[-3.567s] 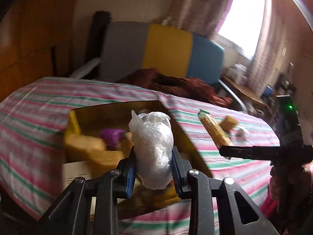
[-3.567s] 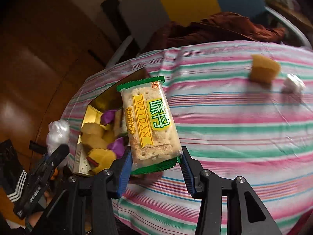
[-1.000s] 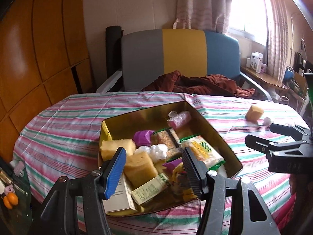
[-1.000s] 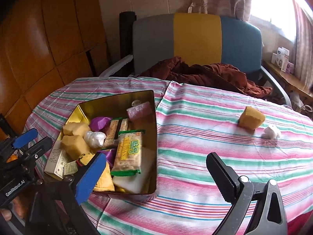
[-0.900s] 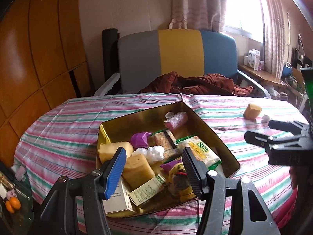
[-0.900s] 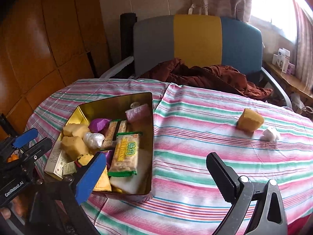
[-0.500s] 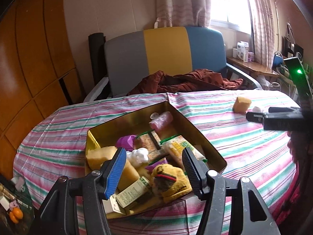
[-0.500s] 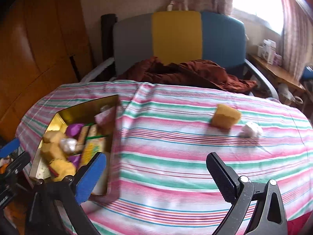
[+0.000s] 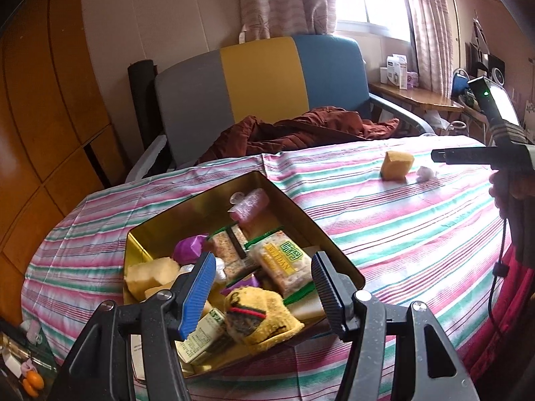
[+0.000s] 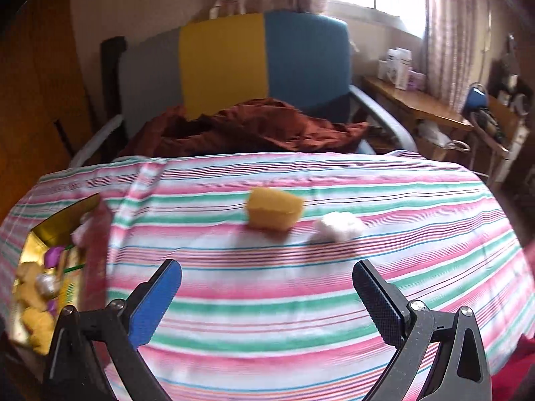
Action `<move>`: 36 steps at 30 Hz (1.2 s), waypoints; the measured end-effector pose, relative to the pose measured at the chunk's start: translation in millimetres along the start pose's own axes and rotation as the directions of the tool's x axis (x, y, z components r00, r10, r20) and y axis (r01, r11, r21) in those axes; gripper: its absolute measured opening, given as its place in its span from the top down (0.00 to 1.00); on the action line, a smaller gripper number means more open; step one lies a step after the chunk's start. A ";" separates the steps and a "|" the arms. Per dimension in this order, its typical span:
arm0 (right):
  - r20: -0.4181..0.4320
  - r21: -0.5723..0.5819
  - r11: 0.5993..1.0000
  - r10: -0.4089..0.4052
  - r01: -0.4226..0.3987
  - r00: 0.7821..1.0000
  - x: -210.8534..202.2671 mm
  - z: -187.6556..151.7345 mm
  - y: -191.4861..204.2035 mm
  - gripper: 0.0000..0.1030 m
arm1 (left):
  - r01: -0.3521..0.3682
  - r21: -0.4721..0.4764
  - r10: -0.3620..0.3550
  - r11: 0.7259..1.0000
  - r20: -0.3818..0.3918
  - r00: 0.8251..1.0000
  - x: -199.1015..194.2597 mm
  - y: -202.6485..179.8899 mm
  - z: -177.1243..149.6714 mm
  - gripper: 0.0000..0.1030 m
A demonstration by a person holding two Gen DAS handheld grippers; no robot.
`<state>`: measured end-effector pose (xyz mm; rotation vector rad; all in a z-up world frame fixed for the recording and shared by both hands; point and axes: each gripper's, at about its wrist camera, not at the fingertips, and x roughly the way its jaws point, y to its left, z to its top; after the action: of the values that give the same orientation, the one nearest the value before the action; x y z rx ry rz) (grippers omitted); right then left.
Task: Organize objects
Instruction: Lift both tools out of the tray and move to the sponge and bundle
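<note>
A gold tin [image 9: 321,230] on the striped tablecloth holds several snacks, among them a green-edged cracker pack [image 9: 284,267] and yellow sponge pieces. My left gripper [image 9: 262,284] is open and empty, hovering over the tin's near side. My right gripper [image 10: 267,287] is open and empty above the cloth, facing a yellow sponge block [image 10: 274,212] and a white crumpled wad [image 10: 337,227] that lie beyond it. The block [image 9: 396,165] and the wad [image 9: 426,173] also show in the left wrist view, with the right gripper [image 9: 481,157] near them. The tin [image 10: 97,240] sits at the left in the right wrist view.
A grey, yellow and blue chair [image 9: 264,80] with a brown garment [image 9: 301,130] stands behind the round table [image 9: 418,227]. A wooden side table [image 10: 418,107] with small boxes is at the right. Wood panelling [image 9: 43,100] is at the left.
Both grippers let go of their items, the plastic-wrapped lump and the cracker pack, which now lie in the tin. The right gripper has swung right toward the sponge block and white wad.
</note>
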<state>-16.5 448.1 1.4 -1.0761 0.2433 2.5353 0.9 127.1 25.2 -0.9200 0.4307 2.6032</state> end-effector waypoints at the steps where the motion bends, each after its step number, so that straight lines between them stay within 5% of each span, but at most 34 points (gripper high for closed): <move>1: 0.001 0.007 1.000 -0.013 0.013 1.000 4.0 1.0 -6.7 0.00 | 0.003 0.005 -0.003 1.000 -0.001 1.000 0.8 -2.4 1.3 0.42; 8: -0.006 0.131 0.990 -0.044 0.045 0.999 26.8 -4.5 -51.6 0.00 | 0.028 0.044 -0.027 0.999 -0.012 1.000 8.7 -19.0 11.1 0.42; 18: -0.095 0.299 0.950 -0.068 0.093 0.993 39.4 -12.6 -87.0 0.00 | 0.167 0.058 -0.164 0.984 -0.054 0.985 40.8 -56.2 46.1 0.42; 27: -0.137 0.186 0.978 -0.067 0.093 0.988 56.5 13.3 -82.2 0.01 | 0.318 0.009 -0.315 0.948 -0.104 0.943 91.8 -97.1 92.4 0.42; 33: -0.212 0.050 0.996 -0.064 0.076 0.975 102.1 24.3 -75.9 0.05 | 0.458 -0.100 -0.469 0.883 -0.175 0.866 133.0 -120.7 115.1 0.41; 36: -0.213 0.082 0.994 -0.051 0.070 0.976 116.9 27.9 -82.4 0.05 | 0.470 -0.110 -0.483 0.876 -0.193 0.854 153.4 -134.7 124.8 0.33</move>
<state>-76.1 563.4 -64.6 -1.2966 0.3706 2.3342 -122.9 329.8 -3.9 -1.1660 0.1474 2.0801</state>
